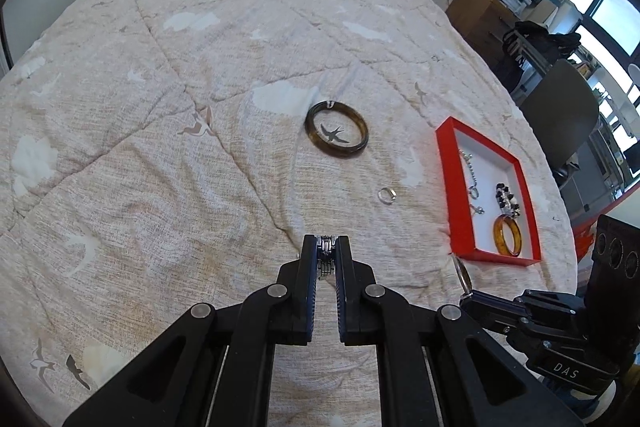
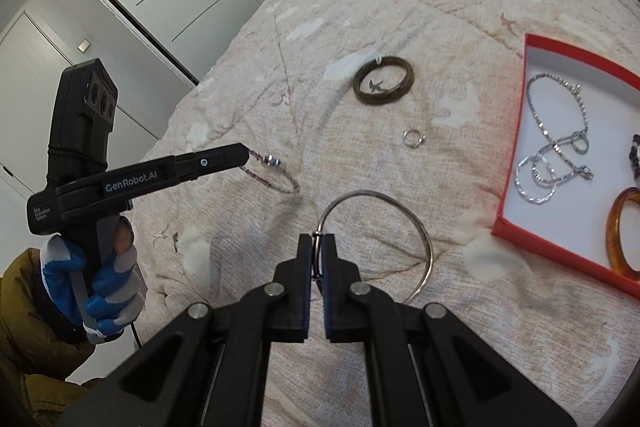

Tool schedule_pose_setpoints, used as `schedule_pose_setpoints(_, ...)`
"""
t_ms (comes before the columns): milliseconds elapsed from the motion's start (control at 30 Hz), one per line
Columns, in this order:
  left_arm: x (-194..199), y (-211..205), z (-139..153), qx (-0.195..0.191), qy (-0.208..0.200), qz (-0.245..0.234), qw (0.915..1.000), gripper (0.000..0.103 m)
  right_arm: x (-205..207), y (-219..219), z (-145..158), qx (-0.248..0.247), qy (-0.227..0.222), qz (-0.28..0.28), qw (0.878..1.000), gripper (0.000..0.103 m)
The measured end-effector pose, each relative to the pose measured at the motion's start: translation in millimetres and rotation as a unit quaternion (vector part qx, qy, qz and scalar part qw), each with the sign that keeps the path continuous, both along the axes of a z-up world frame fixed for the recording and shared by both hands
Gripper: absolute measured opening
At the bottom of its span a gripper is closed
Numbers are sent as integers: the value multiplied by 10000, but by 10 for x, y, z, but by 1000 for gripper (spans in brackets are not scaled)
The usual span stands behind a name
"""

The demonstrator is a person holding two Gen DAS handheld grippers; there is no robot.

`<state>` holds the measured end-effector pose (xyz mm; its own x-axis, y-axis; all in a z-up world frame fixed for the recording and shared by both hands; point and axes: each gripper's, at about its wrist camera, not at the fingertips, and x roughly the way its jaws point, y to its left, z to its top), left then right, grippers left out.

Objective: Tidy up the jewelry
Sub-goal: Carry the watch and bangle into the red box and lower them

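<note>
bedroom, bed (image 1: 168, 75) under a beige bird-print quilt; wardrobe doors behind, window and desk to one side.

- red tray (image 2: 505, 163), on the quilt at the right. holds a silver chain (image 2: 554, 151), an amber bangle (image 2: 620, 233) and a dark beaded piece (image 1: 507, 199).
- dark bangle (image 1: 336, 131), loose, flat on the quilt, well apart from the tray.
- ring (image 2: 413, 139), small, silver, loose, between the dark bangle and the tray.
- left claw (image 1: 325, 247): pressed together on a metal-link piece (image 1: 326, 251). right view shows a thin woven bracelet (image 2: 276, 177) with a bead trailing from its tip onto the quilt; whether link piece and bracelet are one item, cannot tell.
- right claw (image 2: 318, 247): pinching the clasp end of a wire hoop (image 2: 427, 239), the far arc of which seems to rest on the quilt, near the tray's front corner.

step in hand, as judged: both claws loaded, transfer to tray pending; part of the jewelry is already stowed, two pieces lie loose.

next move calls for: carrying the hoop right, over the tray rim, lowering it onto bare white floor beside the chain, then releasing; the hoop is wide and may catch the rim or ride up on the amber bangle. the bracelet hangs slack, so it wants a lift clear of the quilt before travel.
</note>
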<state>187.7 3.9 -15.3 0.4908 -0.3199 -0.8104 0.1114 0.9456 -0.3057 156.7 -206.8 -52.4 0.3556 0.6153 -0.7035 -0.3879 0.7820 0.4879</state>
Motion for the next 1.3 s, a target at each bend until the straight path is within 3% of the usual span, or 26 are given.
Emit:
schedule_pose_setpoints(367,61,-510,423,-105,-350,-413,9985,8,-39,-528,393,14,-507,-587,9970,4)
schedule_pose_setpoints(667,389,-1477,568,-25,-502,-1214,9913,8,306,-1288,360,-306,-626,-1192,9904,4)
schedule_pose_setpoints(1000,886,-2421,261,71,-266,-1719,9847,8,892,-2050,82,-627,-474,-1628,9835,4)
schedule_pose_setpoints(1300,842,-2594,-336,242,375,-1915,9805,8,1252,-2138,-263,-781,-196,-1534,9849,4)
